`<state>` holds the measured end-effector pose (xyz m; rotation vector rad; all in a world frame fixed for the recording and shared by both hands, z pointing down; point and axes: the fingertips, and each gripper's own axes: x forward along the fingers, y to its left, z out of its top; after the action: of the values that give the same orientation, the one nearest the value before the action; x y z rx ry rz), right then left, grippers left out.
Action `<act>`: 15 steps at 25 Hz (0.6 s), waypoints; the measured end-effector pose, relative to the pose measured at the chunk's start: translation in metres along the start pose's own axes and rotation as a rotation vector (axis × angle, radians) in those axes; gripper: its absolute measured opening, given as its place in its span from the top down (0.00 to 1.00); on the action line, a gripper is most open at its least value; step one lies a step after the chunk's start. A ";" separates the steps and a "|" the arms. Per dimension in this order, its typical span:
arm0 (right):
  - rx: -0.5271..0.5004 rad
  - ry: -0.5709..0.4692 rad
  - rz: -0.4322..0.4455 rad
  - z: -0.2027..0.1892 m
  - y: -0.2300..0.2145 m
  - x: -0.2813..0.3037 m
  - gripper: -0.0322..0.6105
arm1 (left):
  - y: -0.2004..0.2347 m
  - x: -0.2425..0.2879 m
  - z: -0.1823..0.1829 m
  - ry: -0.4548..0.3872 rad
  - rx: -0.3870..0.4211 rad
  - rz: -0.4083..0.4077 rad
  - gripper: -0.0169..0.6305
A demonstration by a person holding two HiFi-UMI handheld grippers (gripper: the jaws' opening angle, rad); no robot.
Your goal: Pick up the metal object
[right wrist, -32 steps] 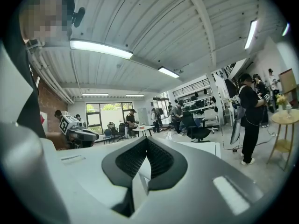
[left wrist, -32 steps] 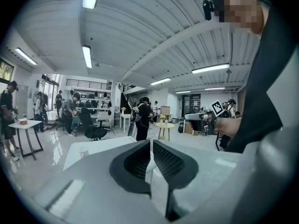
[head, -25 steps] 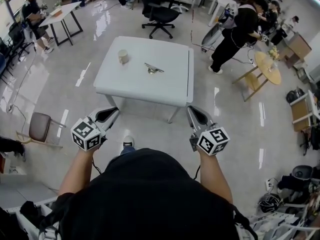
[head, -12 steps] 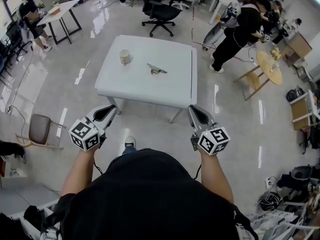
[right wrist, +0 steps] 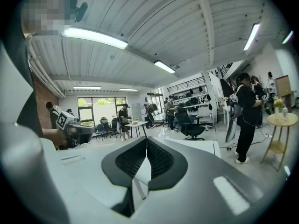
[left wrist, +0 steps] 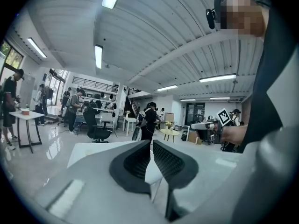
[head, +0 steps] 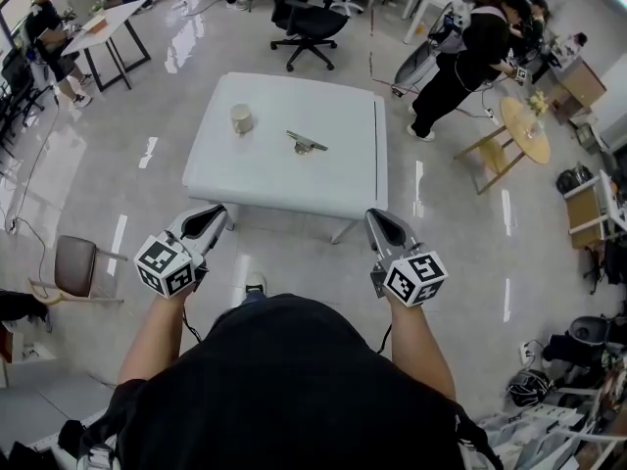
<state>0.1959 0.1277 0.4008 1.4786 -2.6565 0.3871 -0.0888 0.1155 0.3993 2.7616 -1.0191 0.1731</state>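
Observation:
The metal object (head: 307,144), a small silvery piece with a thin bar across its top, lies near the middle of the white table (head: 274,179). Both grippers hang in the air short of the table's near edge, well apart from the object. My left gripper (head: 210,221) is shut with nothing in it, its ribbed pads meeting at the tips (left wrist: 150,143). My right gripper (head: 384,226) is likewise shut and empty (right wrist: 146,141). The metal object is hidden behind the jaws in both gripper views.
A small tan cup (head: 241,118) stands on the table left of the object. A black office chair (head: 306,23) is beyond the table, a brown chair (head: 76,258) at the left, a round wooden side table (head: 527,130) and people at the right.
The table and metal object have slid slightly lower in the head view. Both grippers stay shut in about the same place.

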 end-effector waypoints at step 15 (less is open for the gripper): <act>0.016 0.007 -0.028 0.005 -0.002 0.053 0.90 | 0.054 0.014 0.003 0.023 -0.005 -0.036 0.95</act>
<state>0.1699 0.0820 0.4061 1.5149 -2.6304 0.4110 -0.1132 0.0661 0.4067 2.7651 -0.9616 0.1968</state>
